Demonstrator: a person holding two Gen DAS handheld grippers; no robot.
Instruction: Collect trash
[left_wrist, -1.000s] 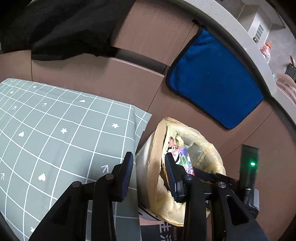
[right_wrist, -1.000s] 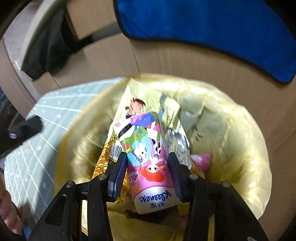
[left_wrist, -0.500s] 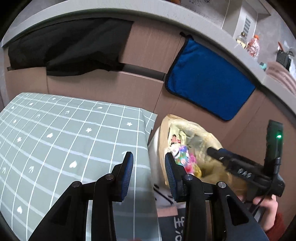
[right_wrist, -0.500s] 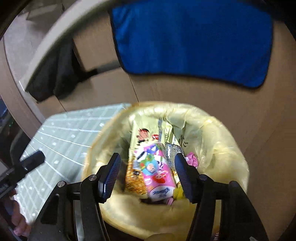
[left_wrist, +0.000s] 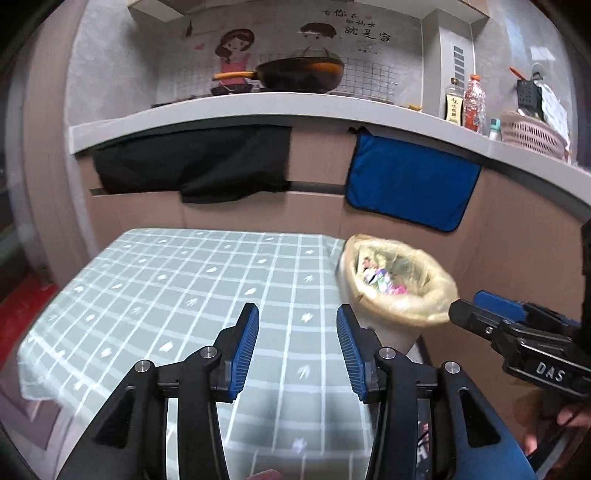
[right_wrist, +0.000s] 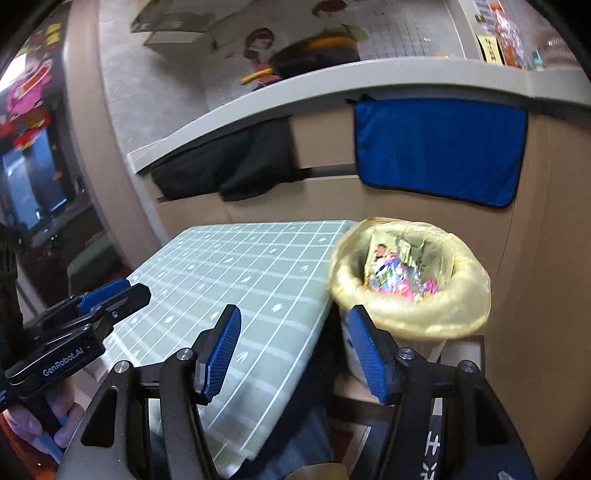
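A white bin lined with a yellow bag (left_wrist: 406, 314) (right_wrist: 424, 321) stands at the right edge of the table and holds colourful wrappers (left_wrist: 384, 282) (right_wrist: 395, 277). My left gripper (left_wrist: 296, 310) hovers over the green checked tablecloth (left_wrist: 184, 288); its jaws are opening and nothing is between them. My right gripper (right_wrist: 294, 310) hangs back from the bin, over the gap between the table edge and the bin, open wide and empty. Each gripper appears in the other's view: the right gripper (left_wrist: 480, 314) beside the bin, the left gripper (right_wrist: 122, 291) over the cloth.
Behind the table runs a brown cabinet front with a blue towel (left_wrist: 410, 184) and a black cloth (left_wrist: 192, 166) hanging from it. The counter above carries a wok (left_wrist: 299, 74), bottles (left_wrist: 463, 101) and a pink basket (left_wrist: 532, 133). A hand (right_wrist: 33, 424) grips the left tool.
Both grippers have drawn back and up from the bin. The right one has let go of the pink tissue pack, which now lies in the bin. Both jaws stand wider.
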